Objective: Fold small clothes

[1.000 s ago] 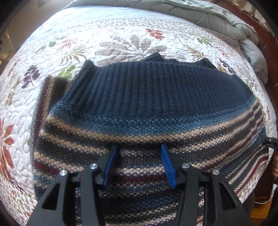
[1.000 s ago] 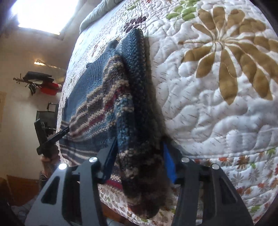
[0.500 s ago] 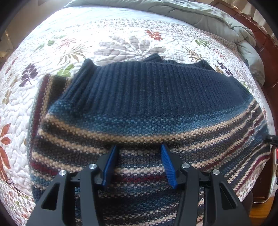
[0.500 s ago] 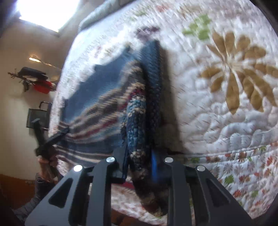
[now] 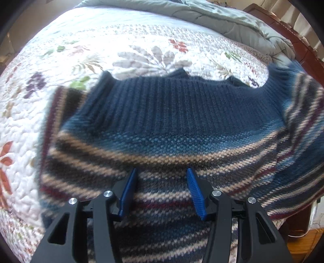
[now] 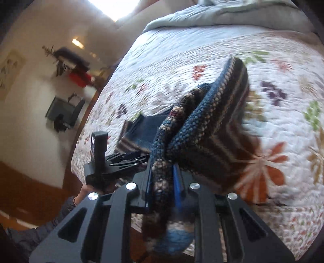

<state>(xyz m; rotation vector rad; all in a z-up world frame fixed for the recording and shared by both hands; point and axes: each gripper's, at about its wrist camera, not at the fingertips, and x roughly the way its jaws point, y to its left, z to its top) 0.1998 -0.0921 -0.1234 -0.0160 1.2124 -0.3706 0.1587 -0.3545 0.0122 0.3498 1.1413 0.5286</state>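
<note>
A knitted sweater (image 5: 172, 121), navy ribbing above blue, tan and maroon stripes, lies on the floral quilt (image 5: 101, 50). My left gripper (image 5: 162, 190) is open over its striped part, fingers apart with flat knit showing between them. The sweater's right side (image 5: 299, 105) is lifted off the bed. In the right wrist view my right gripper (image 6: 162, 182) is closing, its blue pads pinching a bunched edge of the sweater (image 6: 212, 125), which hangs folded above the quilt (image 6: 202, 50). The left gripper (image 6: 121, 159) shows below-left, held by a hand (image 6: 81, 194).
A grey comforter (image 5: 222, 18) is bunched at the far end of the bed. A wooden bed frame (image 5: 303, 54) runs along the right. In the right wrist view, a wall with a shelf (image 6: 70, 60) and the wood floor (image 6: 30, 192) lie beyond the bed's left edge.
The right gripper closed on the sweater's side edge and raised it off the bed, swinging it over toward the left gripper. The left gripper stayed open, almost still.
</note>
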